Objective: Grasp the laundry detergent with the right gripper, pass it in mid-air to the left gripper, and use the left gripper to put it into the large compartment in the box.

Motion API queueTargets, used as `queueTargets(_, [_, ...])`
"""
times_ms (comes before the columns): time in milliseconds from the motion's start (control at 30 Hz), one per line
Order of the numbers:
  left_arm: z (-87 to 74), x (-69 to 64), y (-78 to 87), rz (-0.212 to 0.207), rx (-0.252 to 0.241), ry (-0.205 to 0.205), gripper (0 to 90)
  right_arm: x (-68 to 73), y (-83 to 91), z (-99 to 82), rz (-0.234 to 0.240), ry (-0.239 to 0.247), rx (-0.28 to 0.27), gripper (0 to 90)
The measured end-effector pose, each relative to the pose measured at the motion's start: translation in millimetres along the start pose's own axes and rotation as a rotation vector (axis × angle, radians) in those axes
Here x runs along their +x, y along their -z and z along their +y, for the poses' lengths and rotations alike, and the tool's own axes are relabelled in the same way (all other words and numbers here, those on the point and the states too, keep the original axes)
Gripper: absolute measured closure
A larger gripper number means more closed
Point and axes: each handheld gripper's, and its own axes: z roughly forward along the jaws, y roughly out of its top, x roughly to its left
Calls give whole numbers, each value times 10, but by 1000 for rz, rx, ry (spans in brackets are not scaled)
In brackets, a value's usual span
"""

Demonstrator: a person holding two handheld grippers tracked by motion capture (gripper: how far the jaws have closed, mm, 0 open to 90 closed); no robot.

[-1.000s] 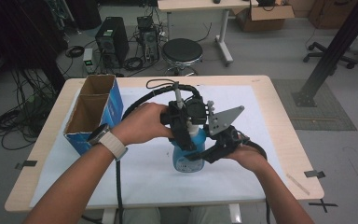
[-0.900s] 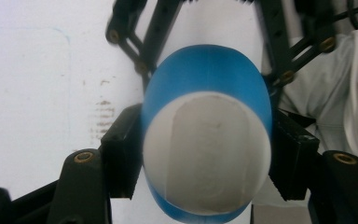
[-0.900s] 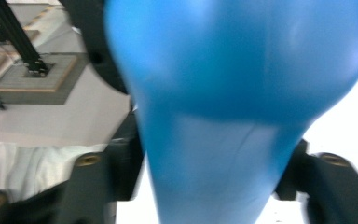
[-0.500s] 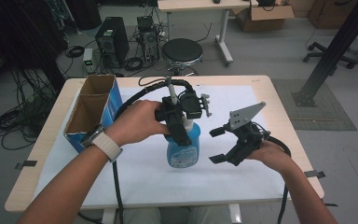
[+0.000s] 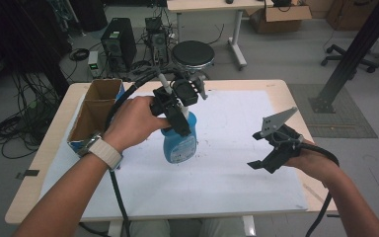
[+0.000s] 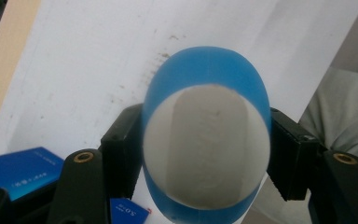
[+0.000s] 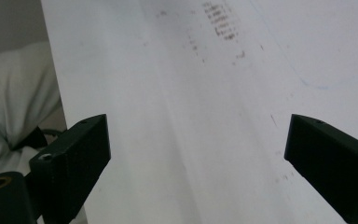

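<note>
- The left gripper (image 5: 177, 116) was clamped on the upper part of a blue spray bottle (image 5: 180, 140), which stood on the white sheet (image 5: 227, 163) near the middle of the table (image 5: 286, 94).
- The right gripper (image 5: 271, 148) hung with its jaws spread wide and empty, well apart from the bottle.
- A cardboard box (image 5: 96, 111) sat at the table's left edge.
</note>
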Motion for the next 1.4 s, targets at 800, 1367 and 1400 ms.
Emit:
queueTargets(800, [-126,522,461,159,-59,506,381,-308,248,38,-84,-8,235,68])
queueTargets(1367, [-467,920,831,196,-38,742,381,-422,336,71,-115,7,297,75])
queueTargets(1400, [-492,941,851,197,-38,753,381,-424,338,71,-115,7,294,75])
